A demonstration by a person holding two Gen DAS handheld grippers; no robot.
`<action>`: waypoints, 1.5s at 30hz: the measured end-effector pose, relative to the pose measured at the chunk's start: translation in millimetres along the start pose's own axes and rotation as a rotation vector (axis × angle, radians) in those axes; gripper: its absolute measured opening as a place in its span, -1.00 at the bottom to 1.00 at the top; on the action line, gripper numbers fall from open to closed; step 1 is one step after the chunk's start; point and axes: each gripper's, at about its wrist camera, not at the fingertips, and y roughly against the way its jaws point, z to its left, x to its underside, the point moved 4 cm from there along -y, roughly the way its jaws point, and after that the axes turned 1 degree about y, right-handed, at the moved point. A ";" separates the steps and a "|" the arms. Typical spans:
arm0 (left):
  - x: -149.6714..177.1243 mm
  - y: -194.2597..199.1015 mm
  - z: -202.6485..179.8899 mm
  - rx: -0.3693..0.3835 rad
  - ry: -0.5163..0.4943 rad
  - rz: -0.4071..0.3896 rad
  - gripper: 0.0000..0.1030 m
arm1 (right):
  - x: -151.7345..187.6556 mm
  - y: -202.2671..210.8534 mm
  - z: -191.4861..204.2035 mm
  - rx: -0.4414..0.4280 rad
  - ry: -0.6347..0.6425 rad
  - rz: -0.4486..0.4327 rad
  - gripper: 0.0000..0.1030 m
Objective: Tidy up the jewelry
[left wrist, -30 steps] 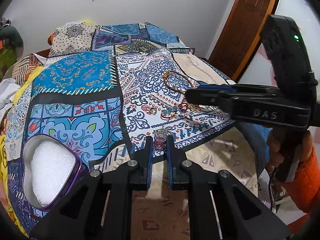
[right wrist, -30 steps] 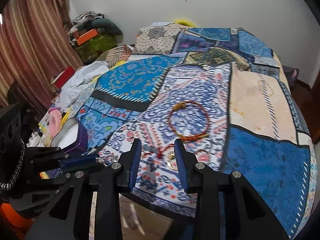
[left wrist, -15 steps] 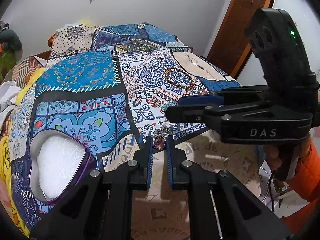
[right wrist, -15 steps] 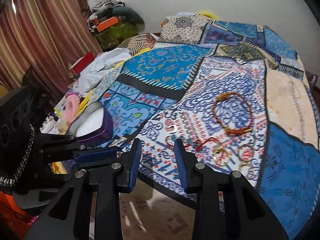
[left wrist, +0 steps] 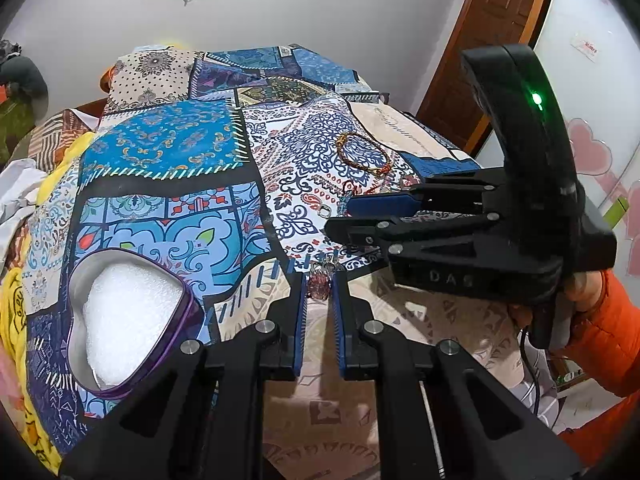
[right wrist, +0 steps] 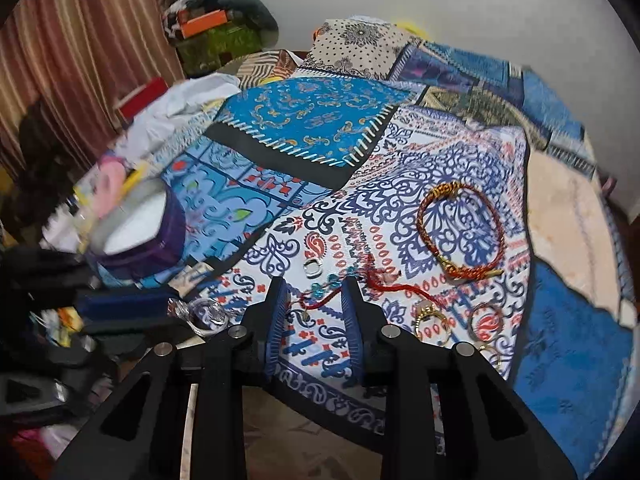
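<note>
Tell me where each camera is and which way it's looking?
Left wrist: rides the left gripper, which pinches a pink-stoned ring; looks across the bed; shows the right gripper and an orange-sleeved hand.
Right wrist: rides the open right gripper, facing the red cord bracelet.
Shared: bracelet, heart-shaped box, patchwork bedspread.

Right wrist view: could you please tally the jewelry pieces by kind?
Bracelets: 2, the braided bracelet and the red cord bracelet
Silver ring: 1
Gold rings: 3, the last partly hidden
Pink-stone piece in the left tongs: 1
Total: 7
</note>
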 end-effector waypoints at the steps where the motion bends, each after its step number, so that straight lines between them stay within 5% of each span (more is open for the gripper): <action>1: 0.4 1.1 0.7 -0.005 -0.001 0.001 -0.85 | 0.9 0.2 0.9 0.023 0.013 -0.002 -0.55; 13: -5.2 -1.6 9.0 -0.021 0.044 0.004 -0.86 | 6.8 7.6 -16.6 0.093 -0.010 -0.009 -0.55; 18: -18.0 -17.4 7.6 -0.035 0.051 0.018 -0.76 | 11.3 12.5 -24.1 0.112 -0.022 -0.012 -0.55; 24: -34.7 -30.9 3.8 0.037 0.099 0.007 -0.47 | 14.8 16.8 -35.2 0.137 -0.046 -0.020 -0.54; 34: -39.6 -57.3 4.9 0.072 0.127 0.031 -0.48 | 13.0 34.0 -41.1 0.071 -0.092 -0.052 -0.54; 37: -39.9 -60.2 7.1 0.089 0.140 0.028 -0.72 | 12.7 34.0 -41.3 0.061 -0.101 -0.052 -0.54; 45: -35.9 -48.1 8.5 0.083 0.131 0.022 -0.76 | 6.8 39.1 -34.2 -0.005 -0.105 -0.070 -0.54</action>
